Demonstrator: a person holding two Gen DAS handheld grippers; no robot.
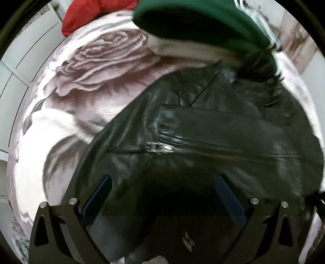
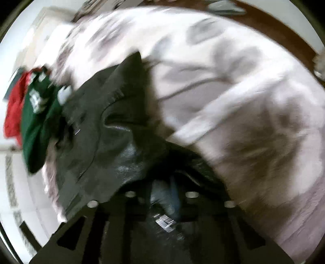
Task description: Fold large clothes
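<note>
A black leather jacket lies spread on a bed blanket with a rose pattern; its silver zipper pull shows near the middle. Directly above the jacket my left gripper hangs open, its blue pads wide apart with nothing between them. The right wrist view is blurred. In it, my right gripper is shut on a raised fold of the jacket, and leather bunches around its fingertips. A metal zipper piece sits close under the camera.
A green garment with white stripes lies on a pale folded one at the jacket's far end, with a red garment beyond. White cabinet doors stand left of the bed. A brown wooden edge borders the blanket.
</note>
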